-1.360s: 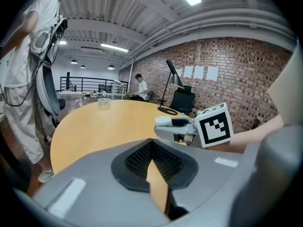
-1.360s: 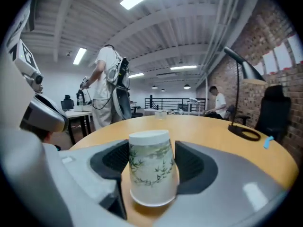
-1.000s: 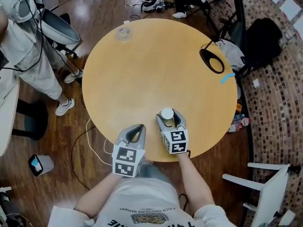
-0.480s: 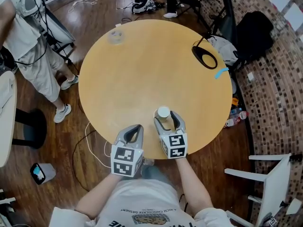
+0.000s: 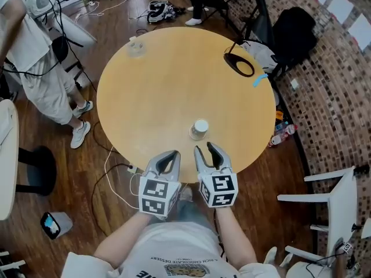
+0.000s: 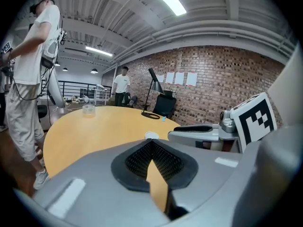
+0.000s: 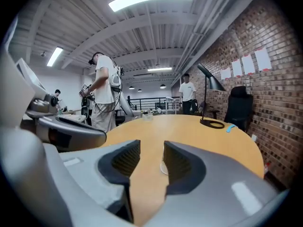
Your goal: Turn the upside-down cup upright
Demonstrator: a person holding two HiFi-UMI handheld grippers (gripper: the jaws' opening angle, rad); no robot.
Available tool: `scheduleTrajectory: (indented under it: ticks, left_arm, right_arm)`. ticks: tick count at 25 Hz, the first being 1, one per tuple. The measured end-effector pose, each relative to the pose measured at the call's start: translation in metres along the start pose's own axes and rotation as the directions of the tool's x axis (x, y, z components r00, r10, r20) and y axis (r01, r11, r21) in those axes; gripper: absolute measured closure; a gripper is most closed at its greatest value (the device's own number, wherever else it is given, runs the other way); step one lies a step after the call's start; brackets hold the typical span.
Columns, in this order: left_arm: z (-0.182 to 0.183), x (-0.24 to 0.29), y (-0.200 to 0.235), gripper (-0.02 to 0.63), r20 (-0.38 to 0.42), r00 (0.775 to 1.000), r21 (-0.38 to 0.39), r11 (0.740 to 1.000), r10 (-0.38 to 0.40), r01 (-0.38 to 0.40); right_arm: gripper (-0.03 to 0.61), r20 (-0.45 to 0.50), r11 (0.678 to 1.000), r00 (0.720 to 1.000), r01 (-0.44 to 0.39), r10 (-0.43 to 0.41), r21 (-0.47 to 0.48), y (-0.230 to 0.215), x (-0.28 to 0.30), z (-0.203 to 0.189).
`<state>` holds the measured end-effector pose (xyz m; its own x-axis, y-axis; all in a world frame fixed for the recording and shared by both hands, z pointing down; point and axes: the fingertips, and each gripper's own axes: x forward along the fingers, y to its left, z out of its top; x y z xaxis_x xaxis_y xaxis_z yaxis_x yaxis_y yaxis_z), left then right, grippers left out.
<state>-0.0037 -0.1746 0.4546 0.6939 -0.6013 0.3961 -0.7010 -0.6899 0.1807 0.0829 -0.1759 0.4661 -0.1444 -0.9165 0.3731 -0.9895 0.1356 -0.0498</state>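
A white paper cup [image 5: 200, 128] stands alone on the round wooden table [image 5: 174, 74], near its front edge; its round white top faces up, and I cannot tell whether that is the mouth or the base. My right gripper [image 5: 206, 148] hangs just short of the cup, over the table's edge. Its jaws are closing with nothing between them. In the right gripper view the cup [image 7: 163, 167] peeks out behind the gripper [image 7: 151, 150]. My left gripper [image 5: 167, 156] sits beside it, shut and empty [image 6: 151, 143]. The cup's top [image 6: 151, 135] shows just above its jaws.
A clear round container [image 5: 135, 48] sits at the table's far left and a black lamp base [image 5: 239, 64] at the far right. A person [image 5: 35, 51] stands left of the table. A black chair [image 5: 293, 28], a white chair [image 5: 324, 196] and floor cables surround it.
The right gripper has drawn back and up from the cup it straddled, and its jaws have narrowed. The cup stays on the table. The left gripper has lifted slightly.
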Motion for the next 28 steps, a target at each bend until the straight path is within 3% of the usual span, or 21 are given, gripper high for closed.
scheduleTrajectory:
  ticks: [9, 15, 28]
  left_arm:
    - [-0.008, -0.051, -0.02, 0.607, 0.057, 0.996, 0.042, 0.997, -0.073, 0.071]
    - [-0.009, -0.076, -0.048, 0.607, 0.095, 0.992, 0.071, 0.994, -0.088, 0.082]
    - [-0.029, -0.114, -0.132, 0.607, 0.105, 0.991, 0.079, 0.994, -0.086, 0.077]
  right_arm:
    - [0.49, 0.046, 0.993, 0.998, 0.048, -0.053, 0.106, 0.05, -0.072, 0.007]
    - [0.57, 0.065, 0.99, 0.998, 0.019, -0.029, 0.14, 0.072, -0.11, 0.007]
    - [0.577, 0.075, 0.99, 0.997, -0.002, -0.009, 0.141, 0.072, -0.195, -0.017]
